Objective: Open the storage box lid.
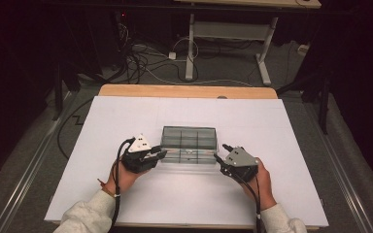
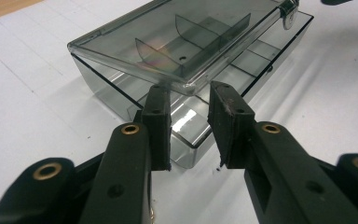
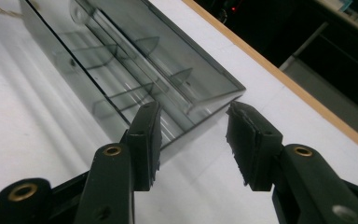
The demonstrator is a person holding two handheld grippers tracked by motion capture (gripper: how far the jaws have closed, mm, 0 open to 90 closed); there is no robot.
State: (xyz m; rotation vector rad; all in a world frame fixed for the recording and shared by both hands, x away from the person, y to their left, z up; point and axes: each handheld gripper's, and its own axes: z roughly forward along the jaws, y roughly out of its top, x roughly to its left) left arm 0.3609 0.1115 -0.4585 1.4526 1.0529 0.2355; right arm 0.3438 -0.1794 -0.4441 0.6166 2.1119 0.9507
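At the centre of the high view, a clear smoky plastic organiser box (image 1: 189, 144) sits on the white tabletop (image 1: 102, 126), its lid partly raised over the divided tray. The left gripper (image 1: 161, 154) is at the box's lower-left corner and the right gripper (image 1: 218, 159) at its lower-right corner. In the left gripper view the fingers (image 2: 157, 122) stand apart, straddling the lid's near corner (image 2: 186, 86) without pinching it; in the right gripper view the fingers (image 3: 145, 137) are also apart, one against the tray's end wall and the other out over bare tabletop beside the corner (image 3: 235, 93). The step looks like working the lid, so the likely good way is to split the jobs: let one gripper close on the tray wall to pin the box down, and let the other take the lid's lip only. The plastic is slick and light, so the box may skid or tip if both lift together.
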